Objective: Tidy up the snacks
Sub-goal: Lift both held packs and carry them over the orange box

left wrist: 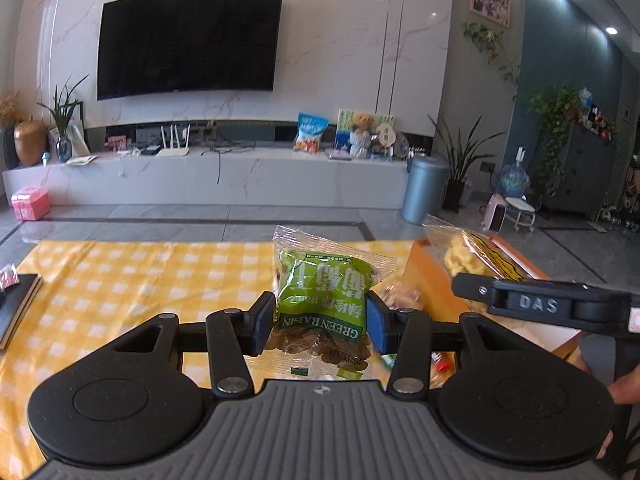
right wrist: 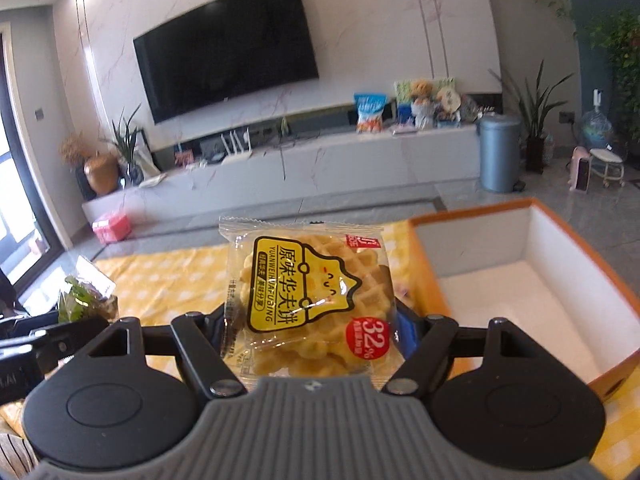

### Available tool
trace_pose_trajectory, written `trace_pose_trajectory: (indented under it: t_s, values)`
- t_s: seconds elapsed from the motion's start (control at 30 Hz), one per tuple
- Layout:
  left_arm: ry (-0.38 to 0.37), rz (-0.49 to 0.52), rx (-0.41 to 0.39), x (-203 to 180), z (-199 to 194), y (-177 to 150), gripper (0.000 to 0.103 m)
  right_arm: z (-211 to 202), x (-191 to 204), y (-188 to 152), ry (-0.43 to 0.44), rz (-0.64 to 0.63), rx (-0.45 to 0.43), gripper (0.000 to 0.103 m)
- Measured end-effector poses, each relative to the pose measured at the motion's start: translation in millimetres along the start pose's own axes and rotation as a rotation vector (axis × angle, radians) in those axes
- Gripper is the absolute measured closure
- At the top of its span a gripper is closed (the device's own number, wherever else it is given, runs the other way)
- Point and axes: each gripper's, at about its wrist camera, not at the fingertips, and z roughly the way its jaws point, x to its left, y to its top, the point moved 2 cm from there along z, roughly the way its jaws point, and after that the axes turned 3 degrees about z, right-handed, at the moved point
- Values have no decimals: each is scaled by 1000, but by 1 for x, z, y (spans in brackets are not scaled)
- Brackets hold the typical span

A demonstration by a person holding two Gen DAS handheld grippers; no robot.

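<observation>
The left gripper point(left wrist: 320, 322) is clamped on a green raisin packet point(left wrist: 324, 300), its blue pads point(left wrist: 376, 326) pressing the packet's two sides, so the packet hangs above the table. The right gripper point(right wrist: 314, 330) is closed on a clear waffle packet point(right wrist: 310, 300) with a yellow label, held upright between its fingers; in the left wrist view that gripper reaches in from the right with the same packet point(left wrist: 466, 258) in front of it.

Under both lies a yellow-and-white checked tablecloth point(left wrist: 140, 276) covering the table. At the table's right edge stands an orange-rimmed box point(right wrist: 532, 276) with white inner walls, and its floor shows bare. Just beside the box's near left corner a few more wrapped snacks point(left wrist: 400, 292) lie on the cloth, partly hidden. At the left edge rests a dark book point(left wrist: 18, 308).

Beyond the table's far edge runs a grey tiled floor point(left wrist: 200, 220), then a long marble-look TV bench point(left wrist: 240, 176) carrying a white router point(left wrist: 174, 142), a blue snack bag point(left wrist: 311, 132) and a teddy bear point(left wrist: 362, 130). A black television point(left wrist: 190, 40) hangs on the wall above it. A blue-grey bin point(left wrist: 424, 188) stands at the bench's right end, and a pink box point(left wrist: 30, 202) sits on the floor at its left.
</observation>
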Motion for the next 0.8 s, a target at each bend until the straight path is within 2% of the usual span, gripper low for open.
trace_pose_trajectory:
  t_s: [0.13,0.23,0.37,0.53,0.6,0.67,0.8]
  values:
    - [-44,27,-15,-31,4,24,49,-35,-26,16,-47,-1,-59,30]
    - [-82,36,3,-59,18,36,49,-54,-54,23,-102,16,-93,29]
    - [-155,-3,83,-96,53,42,49,-65,-94,21,-175,20,-86,29]
    - [-323,-47,211,-137,107,37,49,-57,-142,3,-246,42,-47,29]
    - [-366,-64,263,-153,131,31,49,-50,-160,-5,-250,75,-39,29]
    - [-384,-82,303,-167,152,20,49,-46,-176,-12,-252,126,-44,29]
    - [-364,-105,356,-182,184,3,49,-30,-196,-17,-273,154,-36,29]
